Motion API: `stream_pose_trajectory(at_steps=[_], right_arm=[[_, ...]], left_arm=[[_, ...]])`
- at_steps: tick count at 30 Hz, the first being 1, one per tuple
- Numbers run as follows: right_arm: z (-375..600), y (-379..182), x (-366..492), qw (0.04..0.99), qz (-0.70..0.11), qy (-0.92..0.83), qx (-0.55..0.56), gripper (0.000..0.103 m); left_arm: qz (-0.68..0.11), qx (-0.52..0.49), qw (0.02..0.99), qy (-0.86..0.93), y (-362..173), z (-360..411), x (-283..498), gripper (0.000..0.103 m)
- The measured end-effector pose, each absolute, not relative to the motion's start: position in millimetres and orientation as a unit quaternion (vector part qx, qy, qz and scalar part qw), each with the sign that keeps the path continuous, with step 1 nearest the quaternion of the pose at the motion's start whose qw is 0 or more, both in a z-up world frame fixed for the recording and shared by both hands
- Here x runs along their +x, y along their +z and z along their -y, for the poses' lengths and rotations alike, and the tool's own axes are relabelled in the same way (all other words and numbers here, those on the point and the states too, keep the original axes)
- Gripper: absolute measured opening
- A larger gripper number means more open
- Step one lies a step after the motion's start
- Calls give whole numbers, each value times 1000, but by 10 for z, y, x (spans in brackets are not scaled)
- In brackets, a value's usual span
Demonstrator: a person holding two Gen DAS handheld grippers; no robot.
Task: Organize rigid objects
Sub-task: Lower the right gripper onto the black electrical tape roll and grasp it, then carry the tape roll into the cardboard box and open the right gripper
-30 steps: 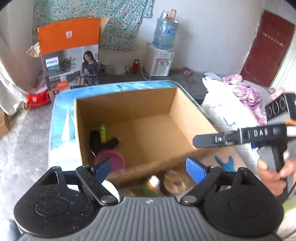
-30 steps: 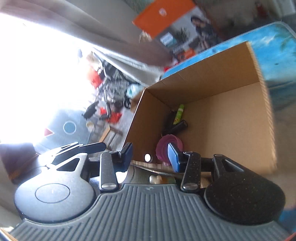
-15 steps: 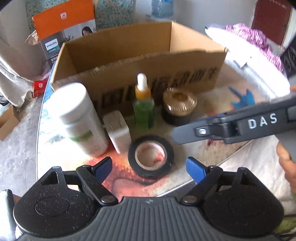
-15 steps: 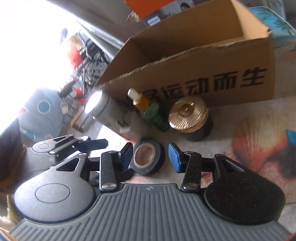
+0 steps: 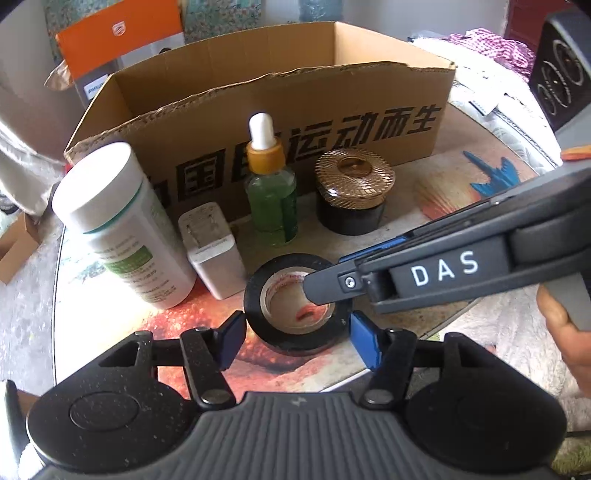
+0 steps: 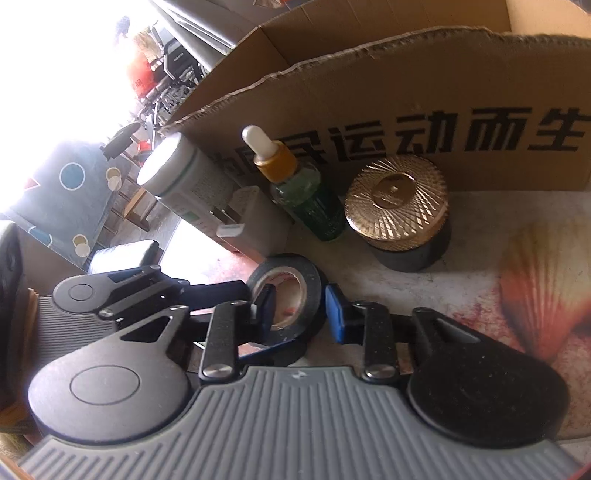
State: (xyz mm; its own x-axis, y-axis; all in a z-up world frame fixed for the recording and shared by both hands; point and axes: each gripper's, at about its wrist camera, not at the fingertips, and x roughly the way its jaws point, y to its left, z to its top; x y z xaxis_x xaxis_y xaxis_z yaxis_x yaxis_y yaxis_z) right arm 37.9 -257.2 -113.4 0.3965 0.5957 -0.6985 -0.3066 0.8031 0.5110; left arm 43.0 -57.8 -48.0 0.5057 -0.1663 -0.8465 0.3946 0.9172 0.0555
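A black tape roll (image 5: 288,343) (image 6: 314,280) lies flat on the table in front of a cardboard box (image 5: 295,107) (image 6: 406,92). My left gripper (image 5: 297,325) straddles the whole roll. Its jaws are closing and both pad tips meet the roll's outer sides. My right gripper (image 6: 300,306) (image 5: 332,273) comes in from the right, also closing. One of its fingers sits inside the roll's hole and the other outside the wall, with a gap still showing at the inner pad. Behind the roll stand a white bottle (image 5: 125,229), a white charger (image 5: 212,251), a green dropper bottle (image 5: 271,199) and a gold-lidded jar (image 5: 351,184).
The table (image 5: 436,192) has a seashell print, and its rounded edge runs just below the roll. A hand (image 5: 565,325) holds the right gripper at the right. A black speaker (image 5: 561,74) and an orange carton (image 5: 118,33) stand beyond the box.
Both grippers dropped from over the open box to the table in front of it. Their jaws narrowed, the left around the tape roll, the right across its wall.
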Motion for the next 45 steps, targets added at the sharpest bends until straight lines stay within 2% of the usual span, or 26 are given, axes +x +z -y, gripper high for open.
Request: stream_pose_trajectory(at_steps=[12,29,45], right_arm=[[2807,-1162,161,831,-474,242,160,26],[2643,-1163,259,843,-464,245,115,27],[2513,-1185,201,865,-436,223,106,20]], left_arm=[[-449,148,854,-219,-424,862,331,64],[-469,132,844,-224,-532,836,472,67],[-451,120,857,-216,-402,775,434,67]])
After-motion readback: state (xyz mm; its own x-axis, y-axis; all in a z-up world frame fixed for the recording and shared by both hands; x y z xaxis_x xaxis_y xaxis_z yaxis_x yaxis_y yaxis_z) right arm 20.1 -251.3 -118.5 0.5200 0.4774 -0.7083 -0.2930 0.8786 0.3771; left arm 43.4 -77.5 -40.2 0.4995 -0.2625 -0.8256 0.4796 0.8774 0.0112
